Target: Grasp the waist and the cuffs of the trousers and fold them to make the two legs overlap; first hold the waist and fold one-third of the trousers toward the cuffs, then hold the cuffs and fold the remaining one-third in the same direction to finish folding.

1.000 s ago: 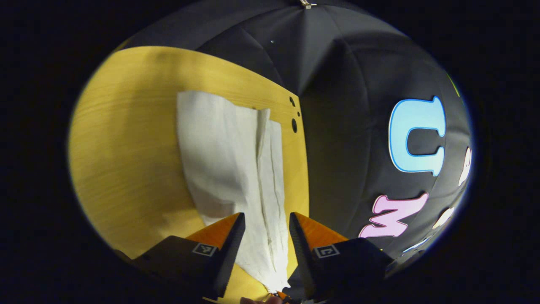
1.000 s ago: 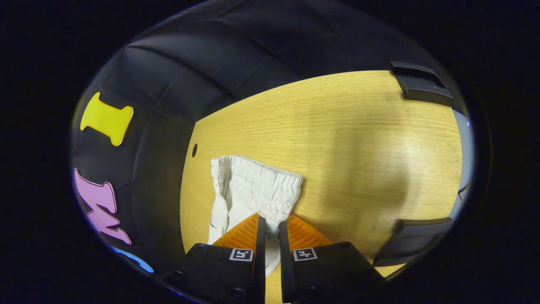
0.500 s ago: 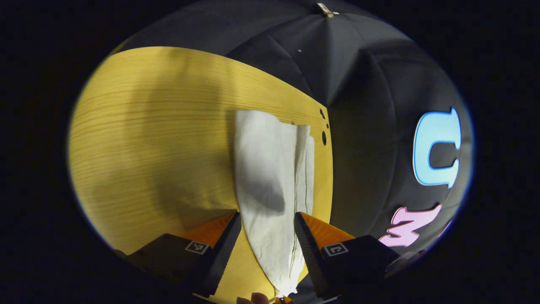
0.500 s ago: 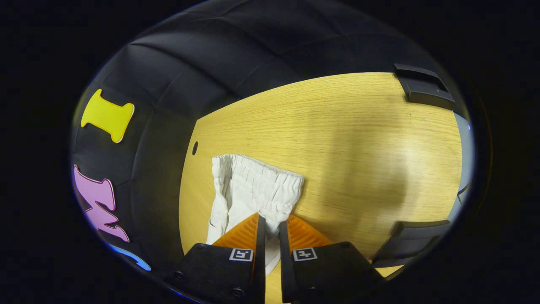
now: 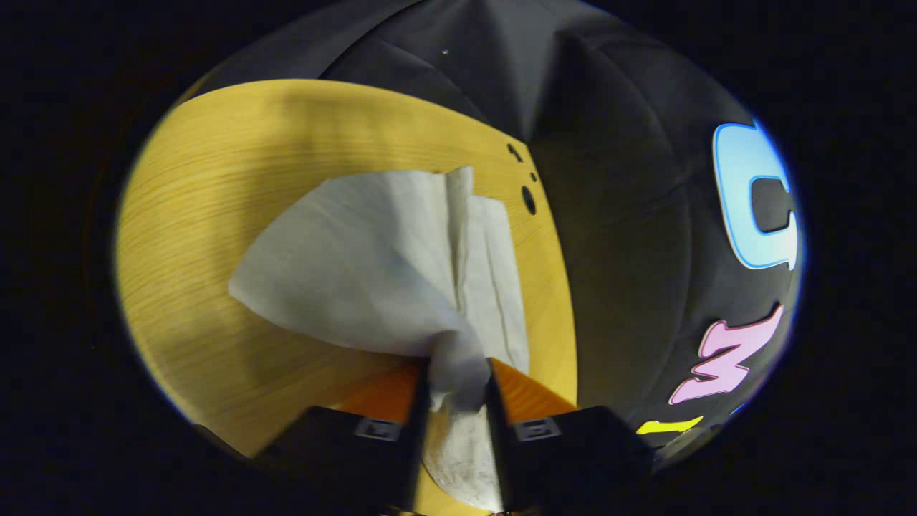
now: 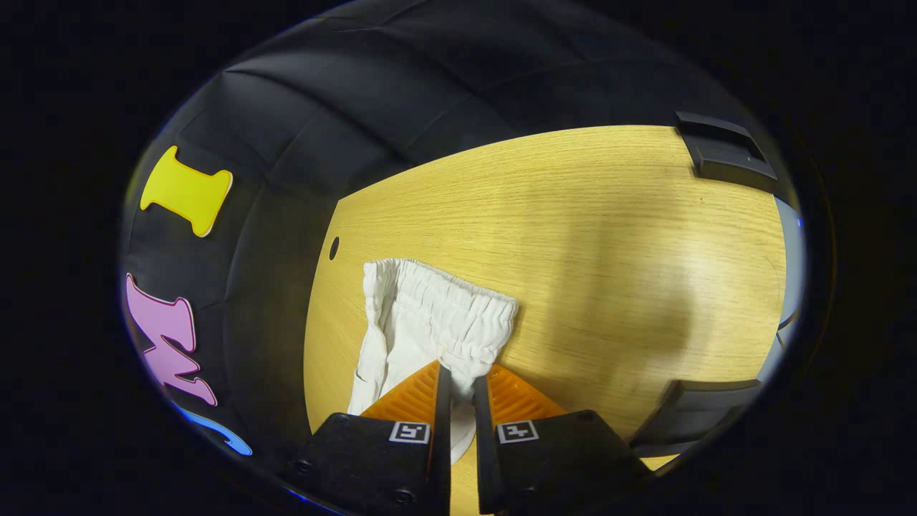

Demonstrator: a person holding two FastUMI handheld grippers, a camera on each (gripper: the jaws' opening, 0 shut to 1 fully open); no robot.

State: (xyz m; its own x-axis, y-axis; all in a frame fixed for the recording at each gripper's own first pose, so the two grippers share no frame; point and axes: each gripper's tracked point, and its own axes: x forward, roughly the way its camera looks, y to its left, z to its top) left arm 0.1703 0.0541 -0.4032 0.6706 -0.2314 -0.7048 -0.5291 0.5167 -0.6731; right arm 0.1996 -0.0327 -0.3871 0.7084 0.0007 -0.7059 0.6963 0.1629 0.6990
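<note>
White trousers [image 5: 372, 265] on wooden table [image 6: 609, 236]; left hand-held gripper [image 5: 455, 383] pinching cuff, right hand-held gripper [image 6: 458, 390] pinching waistband.

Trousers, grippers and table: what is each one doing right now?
Trousers: white, lying on the table, cuff end bunched up and lifted, elastic waist gathered.
Left gripper: shut on the cuff end of the trousers.
Right gripper: shut on the waist.
Table: wooden, holding the trousers near its edge.
</note>
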